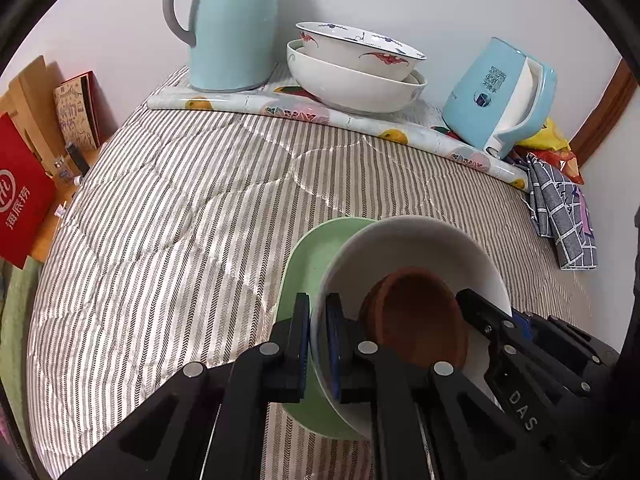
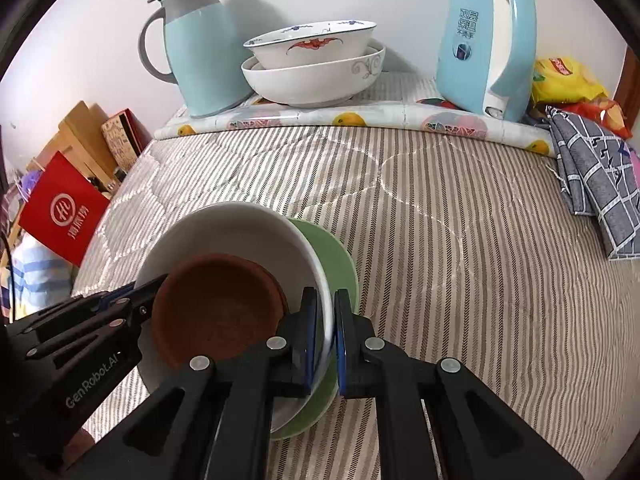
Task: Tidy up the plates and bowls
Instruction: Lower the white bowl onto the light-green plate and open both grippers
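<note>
- Left gripper (image 1: 318, 344): jaws narrow, clamped on the left rim of the white bowl (image 1: 416, 248); one pad sits inside the wall, the other outside it, between the bowl and the green plate (image 1: 308, 256).
- Right gripper (image 2: 326, 340): jaws narrow, clamped on the opposite, right rim of the same white bowl (image 2: 224, 224), again with one pad inside and one outside.
- Brown dish (image 2: 218, 304): nested inside the white bowl, lying between the two grippers, touching neither pad as far as can be seen.
- Green plate (image 2: 338, 256): directly under the white bowl, showing past its edge. Whether the outer pads also pinch the plate, or only pass just beside it, cannot be told from these views.
- Load versus tool: the stack spans the line between the two grippers, each equally near its own rim; both point steeply down over the striped cloth (image 1: 180, 208).
- Governing relation: the stacked bowls (image 1: 356, 68), a patterned one in a plain white one, stand well ahead of both grippers on the flowered mat (image 1: 248, 106), between the tall jug (image 1: 232, 28) and the blue kettle (image 1: 500, 96).
- Judgement: the held stack appears close above the cloth, possibly resting on it. Either way, the two hands must stay level with each other.
</note>
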A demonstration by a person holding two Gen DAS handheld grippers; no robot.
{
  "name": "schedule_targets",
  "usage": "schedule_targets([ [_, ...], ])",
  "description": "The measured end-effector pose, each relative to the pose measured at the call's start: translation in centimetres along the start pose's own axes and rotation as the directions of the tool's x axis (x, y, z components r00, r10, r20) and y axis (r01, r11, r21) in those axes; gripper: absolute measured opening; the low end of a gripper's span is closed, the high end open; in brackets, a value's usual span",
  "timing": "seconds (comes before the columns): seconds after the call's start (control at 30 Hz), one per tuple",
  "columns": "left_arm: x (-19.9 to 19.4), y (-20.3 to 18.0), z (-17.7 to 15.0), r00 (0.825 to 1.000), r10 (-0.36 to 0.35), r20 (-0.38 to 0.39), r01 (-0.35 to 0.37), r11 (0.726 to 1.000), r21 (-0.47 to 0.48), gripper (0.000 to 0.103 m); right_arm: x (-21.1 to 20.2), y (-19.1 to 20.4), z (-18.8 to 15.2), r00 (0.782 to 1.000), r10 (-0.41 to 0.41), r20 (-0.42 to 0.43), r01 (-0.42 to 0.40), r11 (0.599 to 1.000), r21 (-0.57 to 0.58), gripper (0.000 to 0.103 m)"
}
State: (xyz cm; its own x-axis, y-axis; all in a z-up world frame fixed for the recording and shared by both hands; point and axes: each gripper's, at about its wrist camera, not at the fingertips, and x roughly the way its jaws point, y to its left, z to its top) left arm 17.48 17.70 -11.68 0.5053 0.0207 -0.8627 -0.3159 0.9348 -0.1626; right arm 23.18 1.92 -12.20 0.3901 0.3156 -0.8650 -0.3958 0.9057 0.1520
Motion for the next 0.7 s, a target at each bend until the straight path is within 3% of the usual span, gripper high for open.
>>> schedule_targets([
  [0.3, 0.3, 0.3, 0.1, 1.0, -0.012, 0.003, 0.012, 1.0, -0.004, 0.009, 0.5, 0.0, 0.3, 1.0, 0.01, -0.001, -0.01, 1.0, 0.0, 0.008],
  [0.43, 0.3, 0.5, 0.1, 1.0, -0.027, 0.001, 0.027, 1.0, -0.015, 0.01, 0.6, -0.5, 0.4, 0.999, 0.051, -0.006, -0.051, 0.999, 0.014, 0.009],
  [0.7, -0.1, 0.5, -0.1, 1.0, -0.006, 0.002, 0.006, 1.0, -0.014, 0.012, -0.6, -0.8, 0.1, 0.999, 0.052, 0.016, -0.052, 0.999, 0.004, 0.015],
])
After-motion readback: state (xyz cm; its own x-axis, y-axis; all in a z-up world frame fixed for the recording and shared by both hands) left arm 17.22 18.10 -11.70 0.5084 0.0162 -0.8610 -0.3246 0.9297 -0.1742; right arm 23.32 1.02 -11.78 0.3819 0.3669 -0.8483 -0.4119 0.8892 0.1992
